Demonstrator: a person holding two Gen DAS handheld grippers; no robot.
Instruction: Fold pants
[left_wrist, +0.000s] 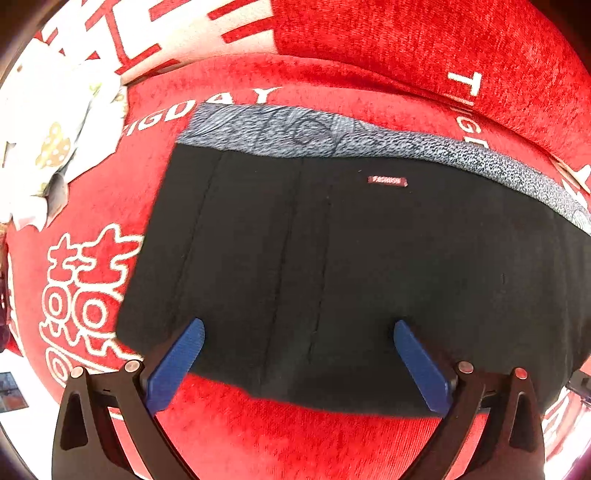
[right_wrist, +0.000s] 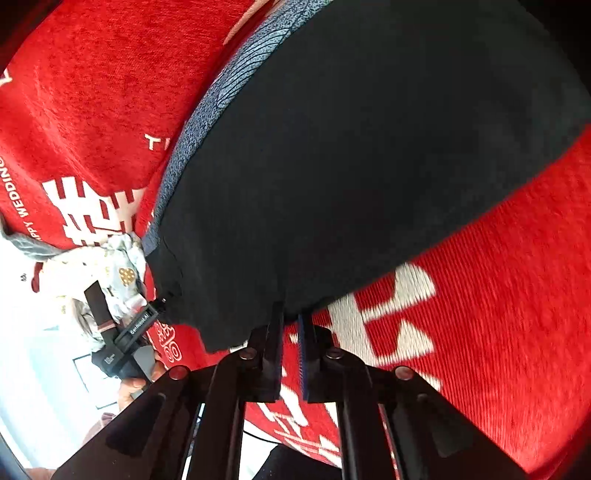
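Left gripper (left_wrist: 297, 334) wide open, empty, over folded black pants (left_wrist: 332, 266) on red cloth (left_wrist: 295, 443). Right gripper (right_wrist: 290, 314) nearly closed at pants hem (right_wrist: 295, 295); can't tell if fabric is pinched.

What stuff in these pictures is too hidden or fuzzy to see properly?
- Pants, left wrist view: the right side runs off the picture's edge; the layers beneath are hidden by the top one.
- Right gripper, right wrist view: its jaws are nearly closed at the pants' hem; whether they pinch cloth is unclear.
- Left gripper, right wrist view: its jaws are hidden behind the pants' corner.
- White cloth, left wrist view: overexposed, its print unreadable.
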